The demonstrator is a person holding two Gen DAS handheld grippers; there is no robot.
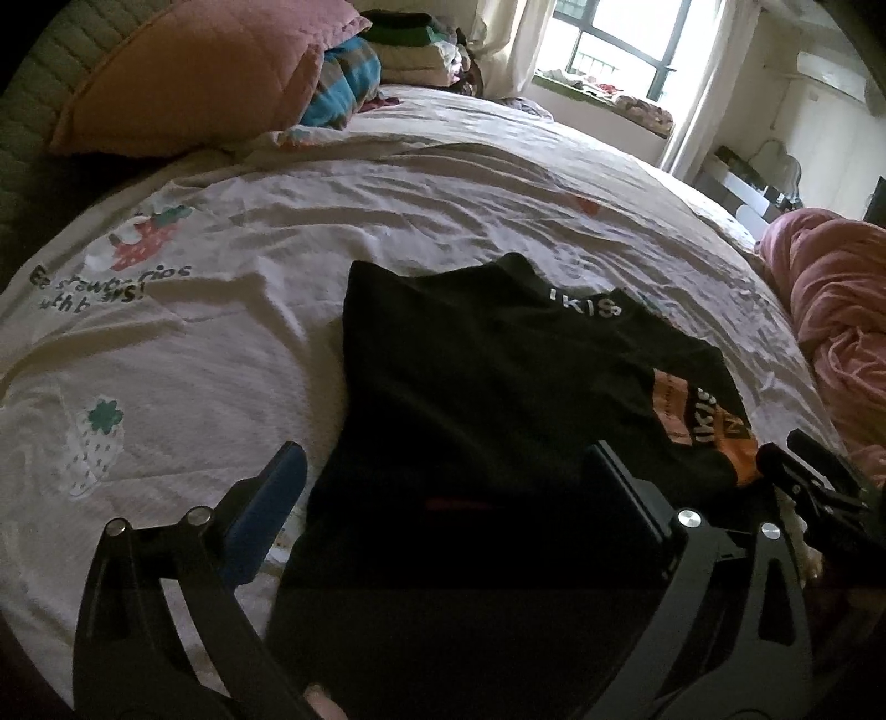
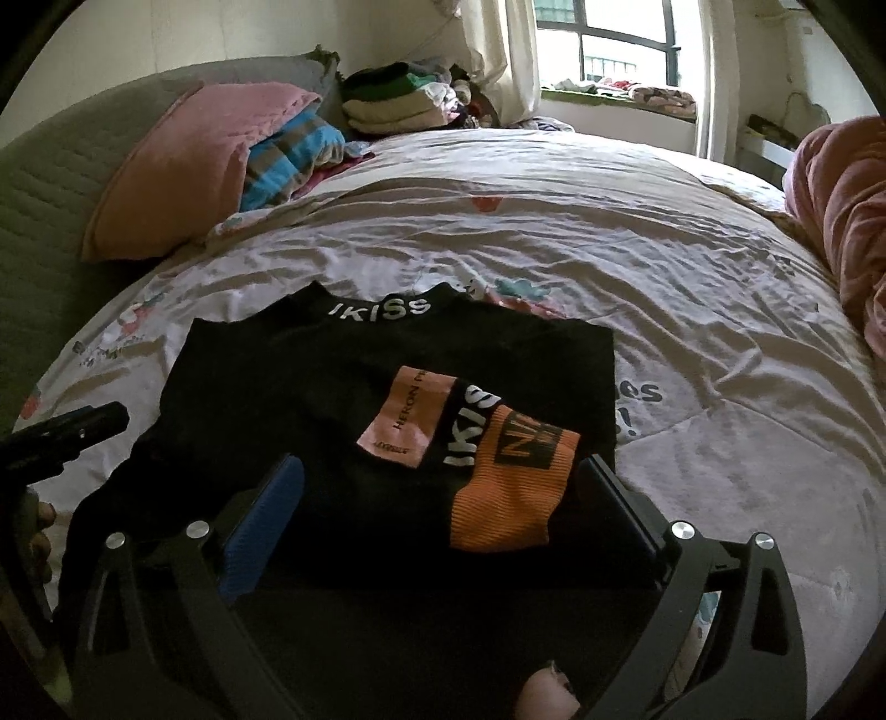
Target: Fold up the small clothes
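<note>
Nearest us, the left hand-held gripper [image 1: 443,476] and the right hand-held gripper [image 2: 448,487] both stand wide, nothing pinched between the ribbed blue pad and the flat black one. Just beyond them lies the top [image 2: 387,387], black knit, folded to a squarish shape on the bed [image 2: 720,332], its collar lettered in white and pointing away from us toward the window [image 2: 609,44]. A ribbed orange cuff [image 2: 509,498] and a pink patch [image 2: 407,412] lie on it. Its near hem is hidden behind the frames. Left of the top sits a quilted pink pillow [image 2: 183,171]; past that, stacked clothes [image 2: 398,105], hard to make out.
</note>
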